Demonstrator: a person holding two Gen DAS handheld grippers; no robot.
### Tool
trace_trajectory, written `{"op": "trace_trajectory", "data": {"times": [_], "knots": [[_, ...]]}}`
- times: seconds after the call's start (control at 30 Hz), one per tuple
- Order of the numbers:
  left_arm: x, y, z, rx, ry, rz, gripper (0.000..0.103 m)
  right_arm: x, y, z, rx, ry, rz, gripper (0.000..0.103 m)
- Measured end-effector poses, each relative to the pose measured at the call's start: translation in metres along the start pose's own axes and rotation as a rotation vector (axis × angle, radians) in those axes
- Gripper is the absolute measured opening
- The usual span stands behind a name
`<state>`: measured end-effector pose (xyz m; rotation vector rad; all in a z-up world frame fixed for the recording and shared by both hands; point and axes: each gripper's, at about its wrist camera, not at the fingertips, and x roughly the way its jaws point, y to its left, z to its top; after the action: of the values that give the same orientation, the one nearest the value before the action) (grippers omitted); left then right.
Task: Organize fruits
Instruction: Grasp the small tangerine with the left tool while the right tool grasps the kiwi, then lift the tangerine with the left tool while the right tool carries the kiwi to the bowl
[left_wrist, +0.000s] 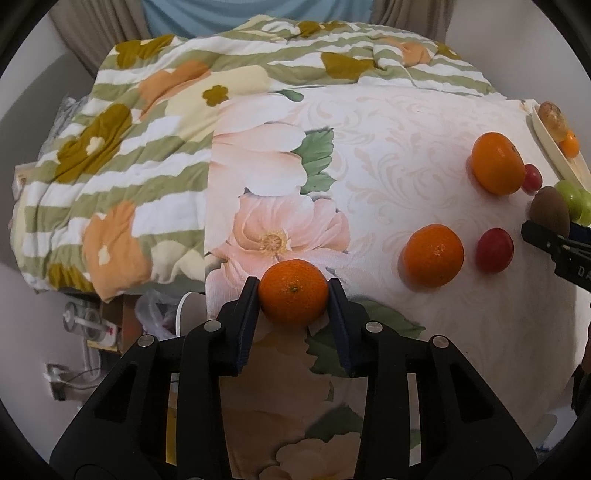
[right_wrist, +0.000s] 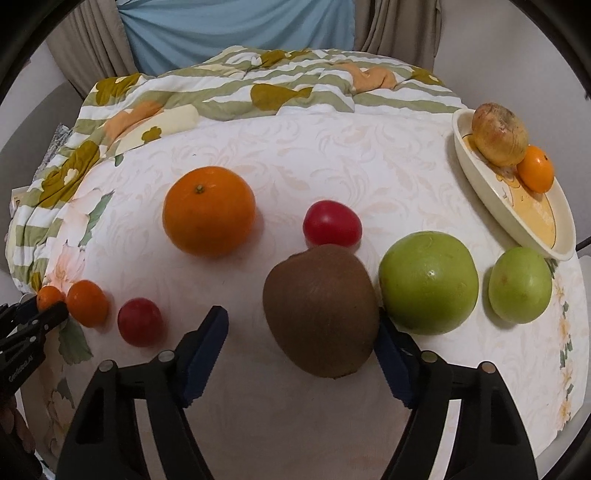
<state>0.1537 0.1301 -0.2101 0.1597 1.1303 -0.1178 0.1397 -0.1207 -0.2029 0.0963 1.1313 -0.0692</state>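
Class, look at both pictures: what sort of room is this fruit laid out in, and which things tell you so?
Most likely a bedroom at home. The fruit lies on a floral bedsheet, a striped flowered quilt is bunched behind it, and curtains hang beyond.

Partial white lettering "DA" on right gripper (left_wrist: 550, 236), blurred white brand lettering on left gripper (right_wrist: 40, 314)

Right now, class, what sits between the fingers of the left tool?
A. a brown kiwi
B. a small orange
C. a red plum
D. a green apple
B: in the left wrist view the left tool has both pads pressed on the small orange; the brown kiwi lies at the right tool instead.
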Motion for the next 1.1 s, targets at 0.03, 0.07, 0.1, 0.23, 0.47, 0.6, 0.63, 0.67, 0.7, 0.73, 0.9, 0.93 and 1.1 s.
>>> {"op": "trace_trajectory", "data": {"times": [0.03,0.07,0.1,0.23,0.47,0.6,0.63,0.67,0.7,0.73,0.9,0.93,1.1], "knots": [[0.0,0.0,0.0,0.003,-0.002,-0.001,0.043,0.0,-0.001,0.0,0.001,0.0,-0.003,0.066],[0.0,-0.001,0.0,0.006,-0.005,-0.002,0.043,0.001,-0.001,0.001,0.003,-0.002,-0.011,0.062],[0.0,-0.001,0.0,0.008,-0.006,-0.003,0.043,0.001,-0.002,0.001,0.006,-0.003,-0.021,0.06],[-0.001,0.0,0.0,0.005,-0.011,-0.011,0.043,0.0,-0.005,0.002,0.009,-0.008,-0.03,0.053],[-0.011,0.001,0.0,0.004,-0.029,-0.014,0.043,-0.007,0.0,-0.002,0.006,-0.017,0.009,0.052],[-0.02,0.003,0.001,-0.001,-0.046,-0.017,0.043,-0.016,0.005,-0.002,-0.005,-0.035,0.024,0.052],[-0.024,0.003,0.001,-0.002,-0.052,-0.018,0.043,-0.018,0.006,-0.001,-0.006,-0.04,0.026,0.052],[-0.027,0.004,0.001,-0.002,-0.056,-0.019,0.043,-0.022,0.007,-0.001,-0.007,-0.048,0.029,0.052],[-0.031,0.004,0.001,-0.002,-0.061,-0.018,0.043,-0.025,0.007,-0.001,-0.009,-0.055,0.032,0.052],[-0.034,0.005,0.001,-0.003,-0.067,-0.019,0.043,-0.028,0.008,-0.001,-0.011,-0.06,0.033,0.052],[-0.055,0.004,0.003,0.004,-0.104,-0.019,0.043,-0.049,0.009,-0.001,-0.016,-0.092,0.046,0.052],[-0.06,0.003,0.004,0.007,-0.112,-0.02,0.043,-0.053,0.009,-0.001,-0.018,-0.099,0.046,0.052],[-0.085,-0.004,0.011,0.016,-0.156,-0.031,0.043,-0.081,-0.002,0.0,-0.014,-0.138,0.043,0.052]]}}
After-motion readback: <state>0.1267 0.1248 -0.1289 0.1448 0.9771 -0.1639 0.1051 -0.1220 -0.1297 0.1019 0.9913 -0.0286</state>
